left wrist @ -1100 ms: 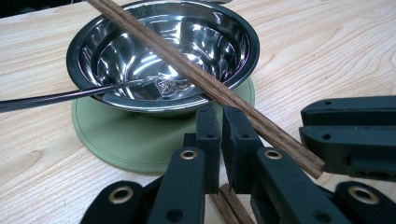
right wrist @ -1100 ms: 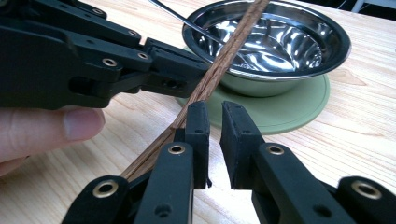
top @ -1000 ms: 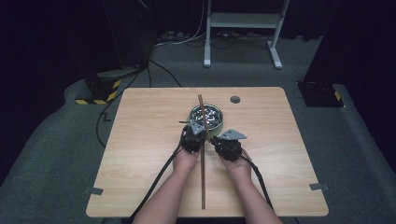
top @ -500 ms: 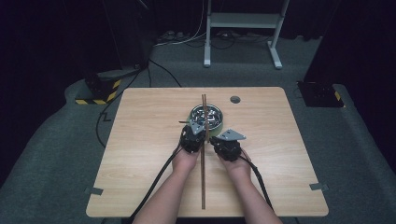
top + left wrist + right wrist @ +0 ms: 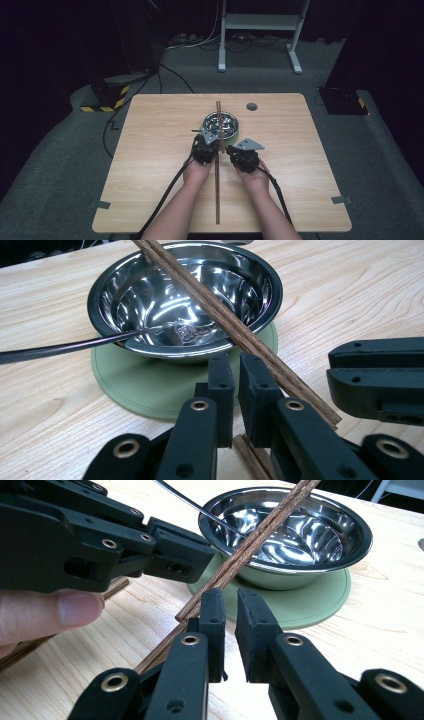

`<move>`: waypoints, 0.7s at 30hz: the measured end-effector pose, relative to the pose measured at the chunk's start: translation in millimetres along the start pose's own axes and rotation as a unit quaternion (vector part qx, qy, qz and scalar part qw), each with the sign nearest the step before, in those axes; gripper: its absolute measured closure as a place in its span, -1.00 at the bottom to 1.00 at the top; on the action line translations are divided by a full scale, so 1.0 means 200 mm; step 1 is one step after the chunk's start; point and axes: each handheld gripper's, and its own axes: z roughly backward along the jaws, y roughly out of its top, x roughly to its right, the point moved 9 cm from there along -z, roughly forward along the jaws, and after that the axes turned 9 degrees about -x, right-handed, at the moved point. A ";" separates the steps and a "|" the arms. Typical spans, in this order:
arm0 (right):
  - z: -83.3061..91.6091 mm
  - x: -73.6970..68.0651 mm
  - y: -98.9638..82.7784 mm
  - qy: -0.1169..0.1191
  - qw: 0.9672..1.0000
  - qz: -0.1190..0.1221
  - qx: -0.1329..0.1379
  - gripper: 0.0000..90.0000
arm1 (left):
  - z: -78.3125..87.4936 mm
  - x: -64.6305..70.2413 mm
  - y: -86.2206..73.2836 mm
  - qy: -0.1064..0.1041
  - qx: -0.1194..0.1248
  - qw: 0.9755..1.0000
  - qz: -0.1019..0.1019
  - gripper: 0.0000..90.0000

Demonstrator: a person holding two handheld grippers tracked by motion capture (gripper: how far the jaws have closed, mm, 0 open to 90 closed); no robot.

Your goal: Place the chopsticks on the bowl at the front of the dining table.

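A shiny steel bowl (image 5: 221, 125) (image 5: 185, 295) (image 5: 295, 530) stands on a round green mat (image 5: 150, 385) (image 5: 310, 605) at the table's middle. Long brown wooden chopsticks (image 5: 217, 190) (image 5: 235, 325) (image 5: 250, 540) rest across the bowl and run down the table toward the person. A thin metal spoon (image 5: 185, 332) lies in the bowl, its handle sticking out sideways. My left gripper (image 5: 214, 140) (image 5: 235, 390) sits just before the mat, left of the sticks, jaws shut with nothing seen pinched. My right gripper (image 5: 230, 150) (image 5: 230, 625) sits right of the sticks, shut as well, with the sticks passing beside its left jaw.
A small round hole (image 5: 251, 106) marks the table (image 5: 150, 150) behind the bowl at the right. Black cables (image 5: 170, 190) trail from both grippers off the near edge. Past the far edge are a white stand (image 5: 260, 22) and a striped black box (image 5: 107, 95) on the floor.
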 end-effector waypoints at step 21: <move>0.01 0.03 0.00 -0.019 1.000 -0.007 0.002 0.80 | 0.02 -0.03 -0.02 0.003 -0.009 1.000 -0.004 0.92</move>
